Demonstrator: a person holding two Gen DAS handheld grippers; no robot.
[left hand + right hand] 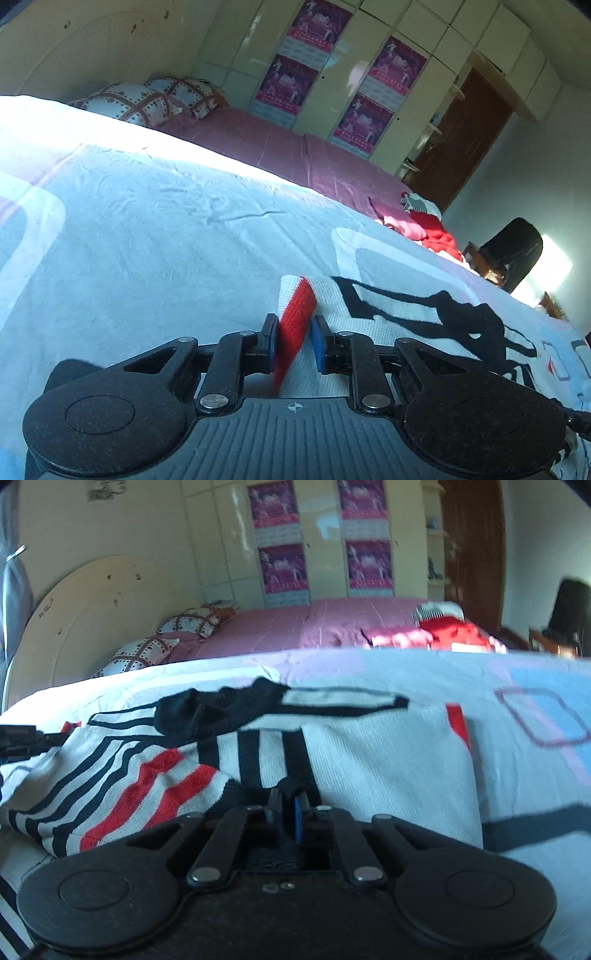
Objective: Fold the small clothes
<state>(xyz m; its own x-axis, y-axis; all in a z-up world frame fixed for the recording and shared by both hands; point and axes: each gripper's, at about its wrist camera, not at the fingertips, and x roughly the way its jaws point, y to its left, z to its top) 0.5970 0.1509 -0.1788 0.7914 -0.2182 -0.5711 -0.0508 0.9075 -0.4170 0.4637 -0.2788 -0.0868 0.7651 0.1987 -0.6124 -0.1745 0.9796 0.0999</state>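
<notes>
We hold the left gripper (295,341) clamped on a red-and-white folded edge of the knit sweater (406,314), which extends ahead and to its right across the bedsheet (147,229). We hold the right gripper (290,805) clamped on a black fold of the same sweater (369,760), which lies directly ahead and to its left.

- No text, brand, number or label is legible in either view.
- Posters (319,27) on the wardrobe doors (417,48): magenta, with figures and pale bands beneath; any lettering is too small and blurred to read.
- White knit garment (424,314): large black markings, not readable as letters.
- Wall (105,489) above the headboard (92,605): dark marks, illegible.
</notes>
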